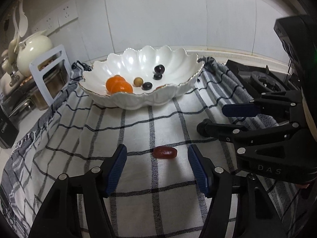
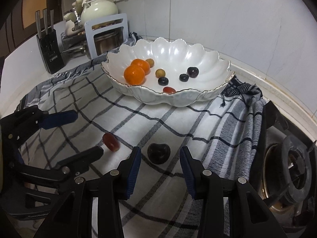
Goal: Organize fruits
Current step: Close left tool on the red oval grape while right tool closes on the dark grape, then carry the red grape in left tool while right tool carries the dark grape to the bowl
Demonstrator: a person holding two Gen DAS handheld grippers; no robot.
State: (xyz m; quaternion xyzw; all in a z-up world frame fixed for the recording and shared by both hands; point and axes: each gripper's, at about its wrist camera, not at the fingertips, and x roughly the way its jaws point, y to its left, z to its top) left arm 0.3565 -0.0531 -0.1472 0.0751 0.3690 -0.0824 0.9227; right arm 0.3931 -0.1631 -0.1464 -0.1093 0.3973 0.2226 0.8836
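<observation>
Checked cloth [image 1: 138,178] covers the counter under my tongs, white with dark lines and a grey striped edge. On its far side stands the white scalloped bowl [image 1: 178,91], its rim edged in gold. Beside the cloth on the right sits the black gas burner [image 2: 295,170]. On the left, past the cloth, I see a cream teapot [image 2: 99,10], a steel pot [image 2: 107,41] behind a white frame, and a black knife block [image 2: 50,53].

Inside the bowl lie two oranges [image 2: 134,75] touching each other, two small tan fruits [image 2: 160,73], three dark grapes [image 2: 163,81] and one red grape [image 2: 169,89] close to the near rim.

My left tongs [image 1: 157,170] point down at the cloth with the jaws standing open on either side of a red oblong grape [image 1: 164,152], which lies on the cloth between the blue pads without touching them. My right tongs [image 2: 160,170] are also open, a little narrower, with a dark plum-like fruit [image 2: 158,153] on the cloth just ahead of the gap, untouched by either pad. The two fruits lie near each other, well apart from the bowl.
</observation>
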